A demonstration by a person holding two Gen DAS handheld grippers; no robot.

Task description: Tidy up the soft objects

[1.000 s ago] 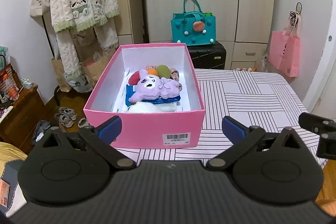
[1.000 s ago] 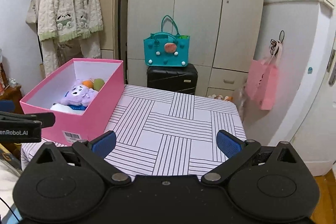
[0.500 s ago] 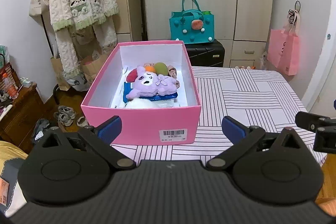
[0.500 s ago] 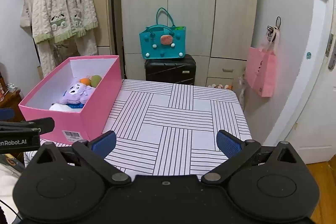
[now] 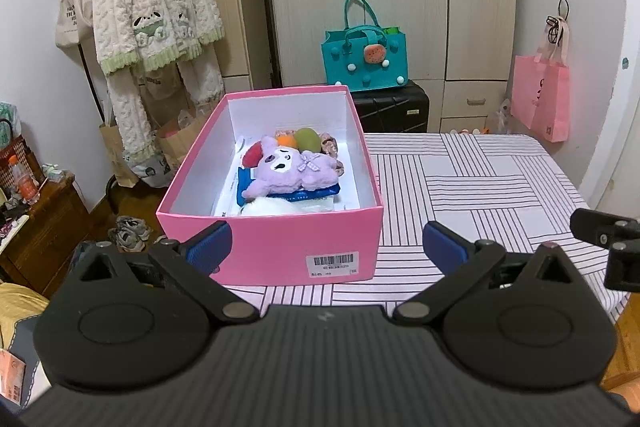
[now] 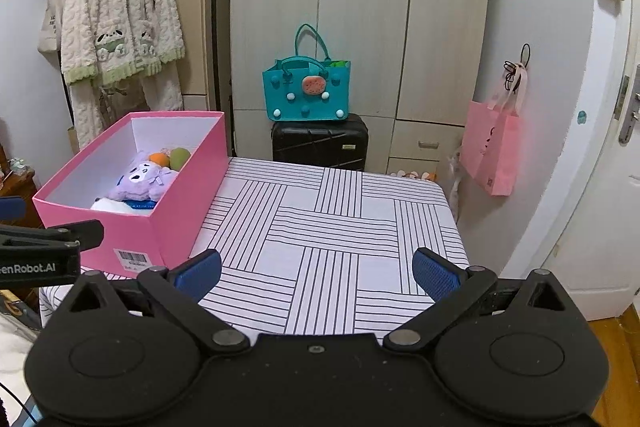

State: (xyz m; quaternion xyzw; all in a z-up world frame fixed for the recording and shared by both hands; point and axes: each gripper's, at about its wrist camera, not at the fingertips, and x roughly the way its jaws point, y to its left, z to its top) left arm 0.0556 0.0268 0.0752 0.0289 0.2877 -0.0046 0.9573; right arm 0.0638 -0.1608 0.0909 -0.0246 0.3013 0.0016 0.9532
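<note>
A pink box (image 5: 280,247) stands on the left part of the striped table (image 5: 480,187). Inside lie a purple plush toy (image 5: 294,171), a green ball (image 5: 307,139), red and orange soft pieces, a blue packet (image 5: 312,193) and a white soft item (image 5: 268,207). The box also shows in the right wrist view (image 6: 172,215), with the plush toy (image 6: 140,183) in it. My left gripper (image 5: 326,247) is open and empty, in front of the box's near wall. My right gripper (image 6: 316,273) is open and empty over the table's near edge.
A teal bag (image 6: 307,93) sits on a black suitcase (image 6: 320,143) before the wardrobe. A pink bag (image 6: 490,151) hangs on the right wall. A fleece robe (image 5: 152,7) hangs at the left. A wooden cabinet (image 5: 40,227) stands left of the table.
Both grippers have drawn back from the table and risen slightly; the box and table look farther away. Both stay open and empty.
</note>
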